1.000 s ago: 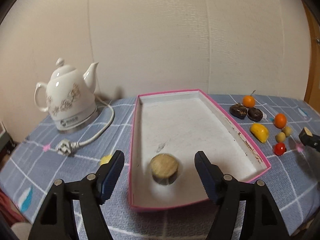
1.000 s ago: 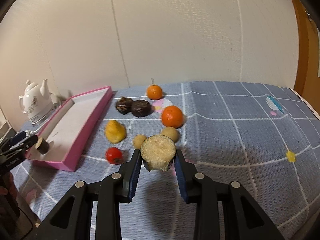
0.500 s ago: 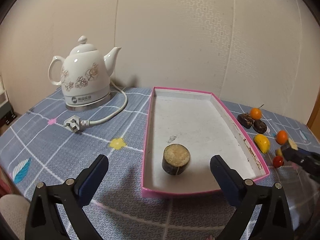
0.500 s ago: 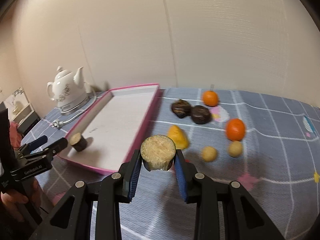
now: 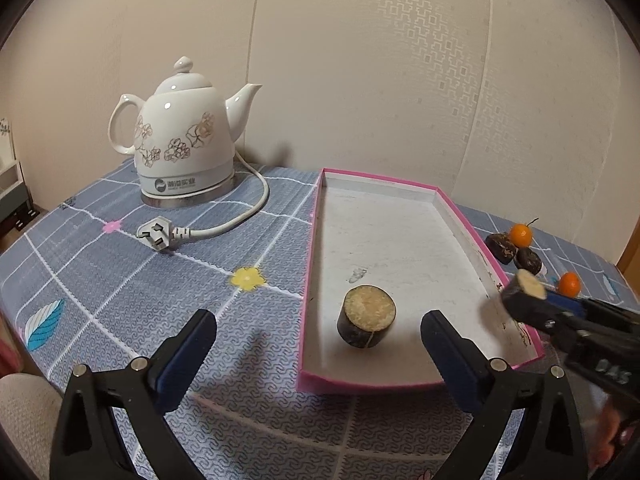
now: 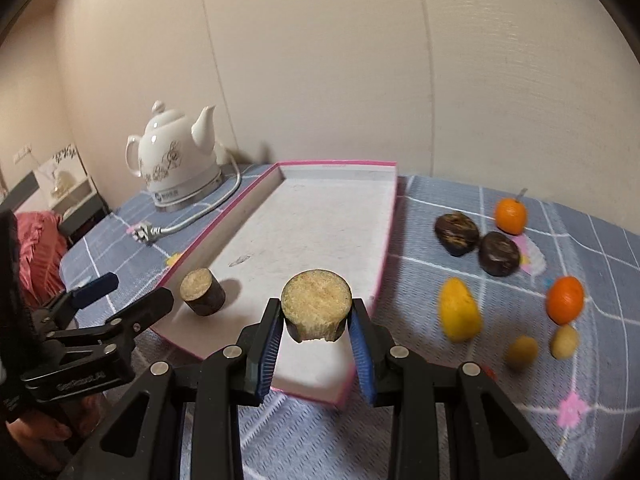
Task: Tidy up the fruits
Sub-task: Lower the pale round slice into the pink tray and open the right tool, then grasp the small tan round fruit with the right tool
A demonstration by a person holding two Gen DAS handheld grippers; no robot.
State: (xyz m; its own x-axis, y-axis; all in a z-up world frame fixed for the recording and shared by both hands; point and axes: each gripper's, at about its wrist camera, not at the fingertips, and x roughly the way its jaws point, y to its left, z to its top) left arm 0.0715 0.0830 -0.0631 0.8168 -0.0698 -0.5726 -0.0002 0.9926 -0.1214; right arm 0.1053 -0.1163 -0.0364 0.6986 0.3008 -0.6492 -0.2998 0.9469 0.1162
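Over the pink tray (image 6: 384,268) our right gripper (image 6: 316,320) clamps a cut stalk piece (image 6: 316,306), its underside hidden. Our left gripper (image 5: 318,330) has just spread its fingers wide, empty; another piece (image 5: 366,322) stands between them

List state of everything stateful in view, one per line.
left gripper: open, jaws just widened, nothing between pads
right gripper: shut on second sugarcane chunk, above tray's near end
first sugarcane chunk: upright in pink tray
kettle: lid on, plug loose on tablecloth
oranges, dark fruits, yellow fruit: outside tray
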